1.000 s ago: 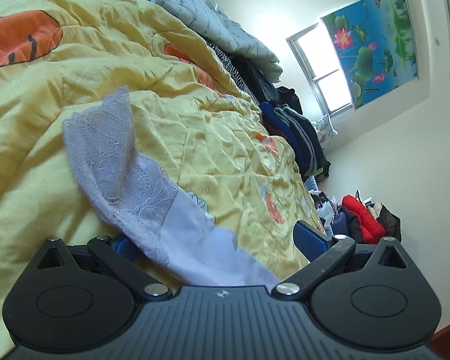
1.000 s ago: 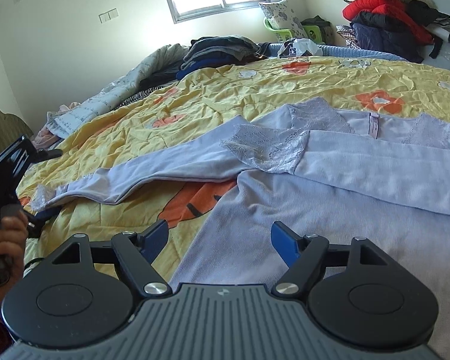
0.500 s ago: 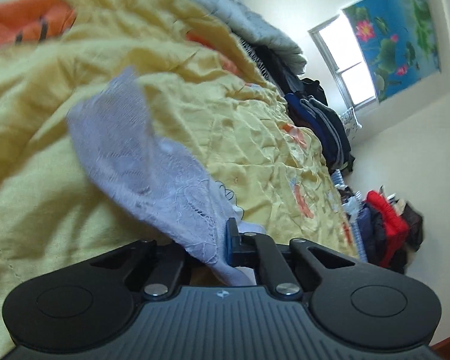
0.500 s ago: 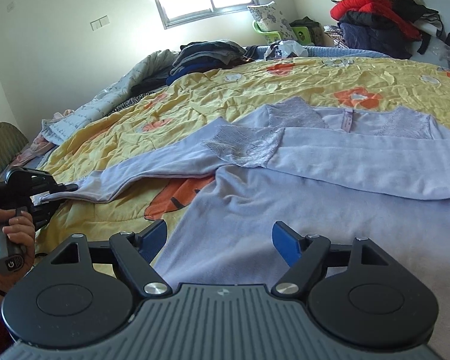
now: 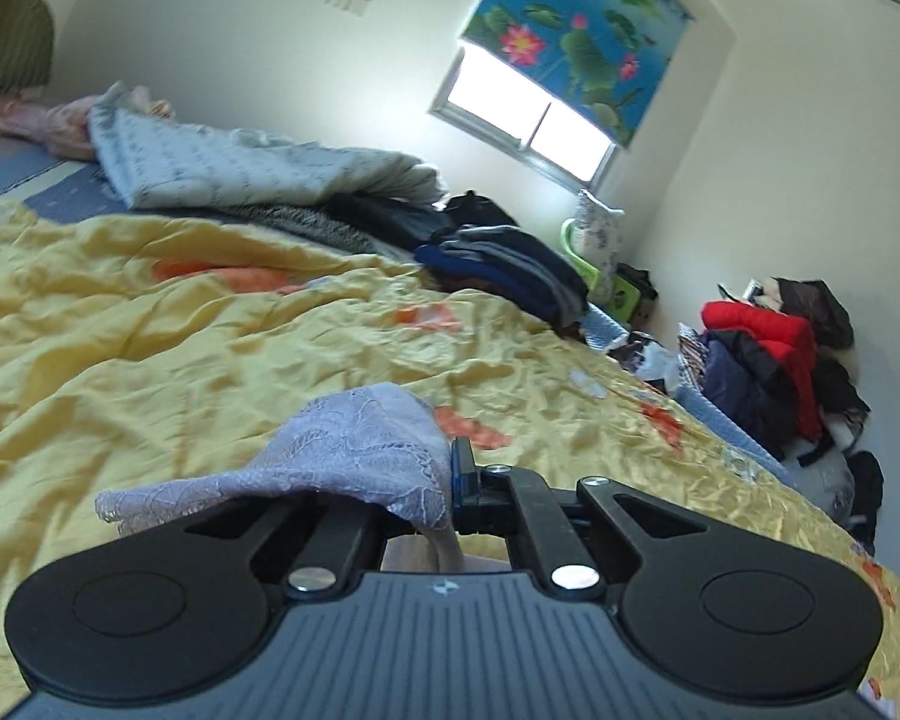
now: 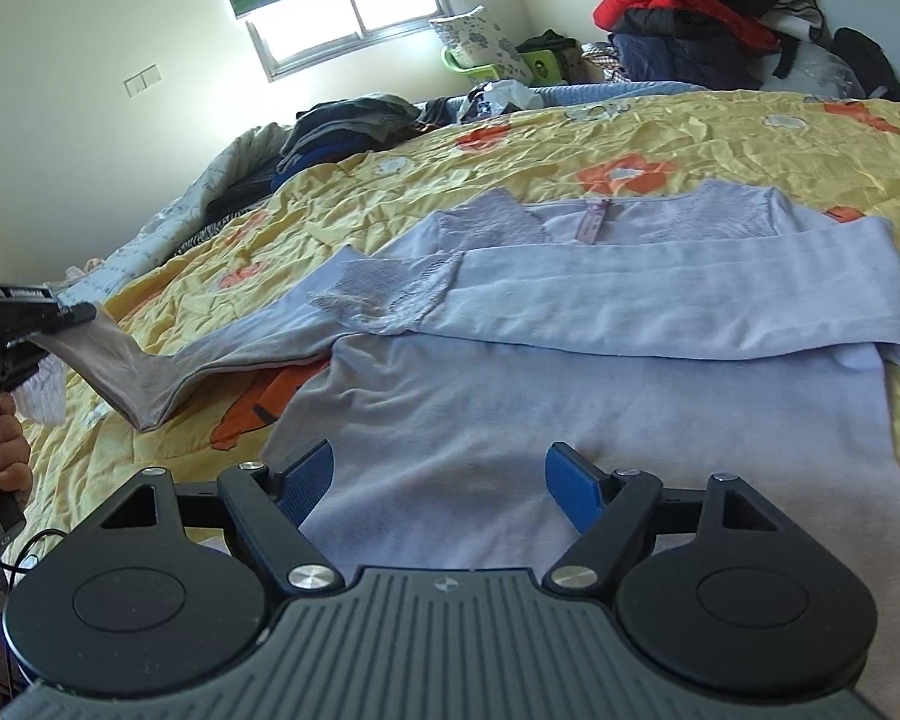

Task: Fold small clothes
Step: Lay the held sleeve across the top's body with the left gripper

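Right wrist: left tongs [image 6: 60,324] clamp sleeve cuff [image 6: 114,366]; right tongs [image 6: 438,480] apart over lavender top [image 6: 570,396].

yellow quilt [image 6: 720,138] open beyond top [image 6: 600,396], clothes pile [image 6: 354,120] behind

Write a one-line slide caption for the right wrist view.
Open right gripper hovers over a lilac top on the yellow quilt; left gripper lifts its sleeve cuff.

Blown-out window [image 6: 354,18] backlight; fisheye-bent edges; slight blur.
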A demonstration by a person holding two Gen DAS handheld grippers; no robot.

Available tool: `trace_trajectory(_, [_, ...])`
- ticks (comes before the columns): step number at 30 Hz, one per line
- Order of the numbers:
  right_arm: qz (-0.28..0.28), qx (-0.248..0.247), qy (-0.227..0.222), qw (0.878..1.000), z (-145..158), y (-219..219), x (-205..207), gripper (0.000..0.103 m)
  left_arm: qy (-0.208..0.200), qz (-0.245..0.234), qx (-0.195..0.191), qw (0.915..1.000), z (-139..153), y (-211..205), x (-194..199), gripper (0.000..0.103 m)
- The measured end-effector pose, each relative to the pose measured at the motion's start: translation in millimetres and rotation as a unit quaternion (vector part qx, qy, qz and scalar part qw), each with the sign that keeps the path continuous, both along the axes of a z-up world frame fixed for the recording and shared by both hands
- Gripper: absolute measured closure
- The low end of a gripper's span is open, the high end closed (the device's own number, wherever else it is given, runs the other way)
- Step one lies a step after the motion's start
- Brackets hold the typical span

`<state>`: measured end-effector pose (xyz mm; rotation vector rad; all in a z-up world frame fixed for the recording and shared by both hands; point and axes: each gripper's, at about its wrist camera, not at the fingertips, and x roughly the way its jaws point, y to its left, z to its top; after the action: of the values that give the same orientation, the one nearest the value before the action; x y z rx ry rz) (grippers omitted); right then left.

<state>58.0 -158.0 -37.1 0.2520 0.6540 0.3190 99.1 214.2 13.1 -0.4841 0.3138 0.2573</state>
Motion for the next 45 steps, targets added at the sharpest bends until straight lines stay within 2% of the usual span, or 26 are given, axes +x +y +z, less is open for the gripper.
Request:
trace_trajectory(9, [-0.031,-0.021,-0.011,0.999,-2.4,-25.4,-6.4,0.021,0.017,-0.057,0.062,0.9963,10.4,-60.2,26.1,0.100])
trace_trajectory(17, [-0.057,-0.071,-0.026,0.996,-8.0,-39.0,-14.2,0.014,0.032,-0.114,0.120,0.9856,17.1,-119.7,49.8,0.100])
trace_trajectory(22, [-0.057,-0.063,-0.026,0.996,-17.4,-45.6,-13.7,0.009,0.045,-0.144,0.127,0.9802,8.6,-148.6,54.4,0.100])
trace_trajectory(29, [-0.046,-0.062,-0.025,0.997,-18.7,-43.0,-12.7,0.001,0.066,-0.161,0.147,0.9737,-4.1,-168.7,57.6,0.100])
trace_trajectory(45, [-0.044,-0.072,-0.024,0.996,-19.9,-41.0,-12.6,0.000,0.090,-0.166,0.165,0.9679,-16.1,-178.4,63.0,0.099])
